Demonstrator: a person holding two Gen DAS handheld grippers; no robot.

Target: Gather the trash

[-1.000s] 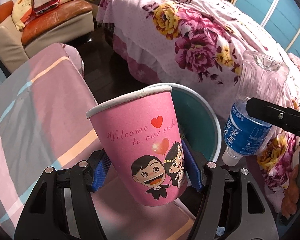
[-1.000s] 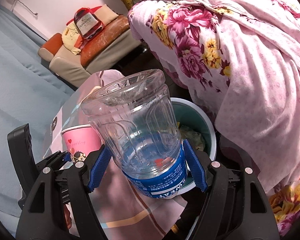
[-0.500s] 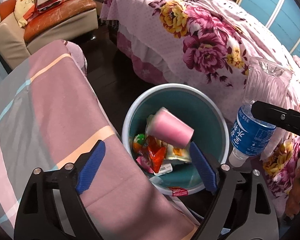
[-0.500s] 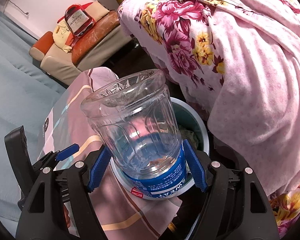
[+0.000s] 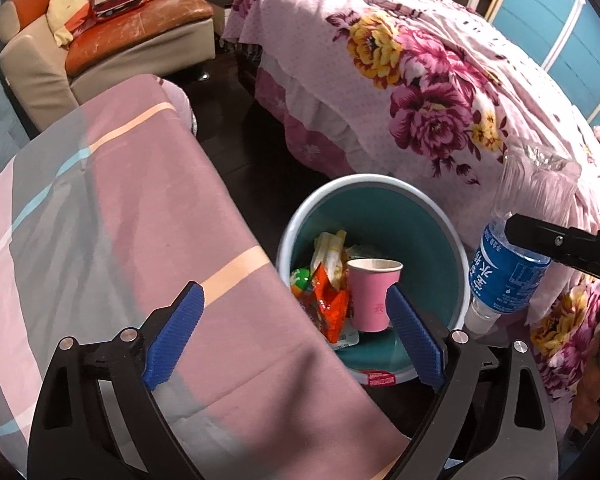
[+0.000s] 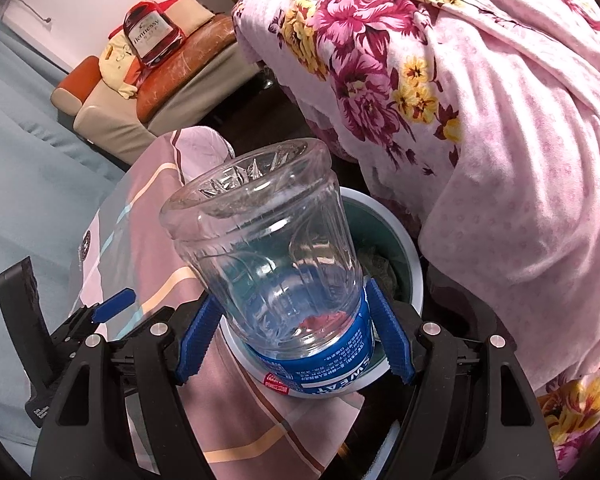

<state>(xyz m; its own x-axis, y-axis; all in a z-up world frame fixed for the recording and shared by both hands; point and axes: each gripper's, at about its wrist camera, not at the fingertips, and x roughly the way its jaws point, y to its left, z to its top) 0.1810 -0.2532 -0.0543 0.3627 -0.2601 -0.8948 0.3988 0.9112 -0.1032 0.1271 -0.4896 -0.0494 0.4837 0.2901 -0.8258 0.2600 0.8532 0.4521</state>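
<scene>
A teal bin (image 5: 380, 216) with a white rim stands on the dark floor between a covered table and a bed. A pink paper cup (image 5: 370, 296) stands upright inside it among snack wrappers (image 5: 326, 280). My left gripper (image 5: 296, 332) is open and empty, above the bin's near edge. My right gripper (image 6: 292, 336) is shut on a clear plastic bottle (image 6: 272, 256) with a blue label, held upside down, cap end down. The bottle also shows in the left wrist view (image 5: 516, 264), beside the bin's right rim. The bin (image 6: 404, 248) shows behind the bottle in the right wrist view.
A table with a pink striped cloth (image 5: 120, 220) lies left of the bin. A bed with a floral cover (image 5: 420, 92) rises to the right and behind. A sofa (image 5: 112, 40) with a bottle-shaped cushion stands at the back left.
My left gripper opened and let go of the pink cup, which fell into the bin and now stands upright there. The right gripper kept the bottle and shifted slightly.
</scene>
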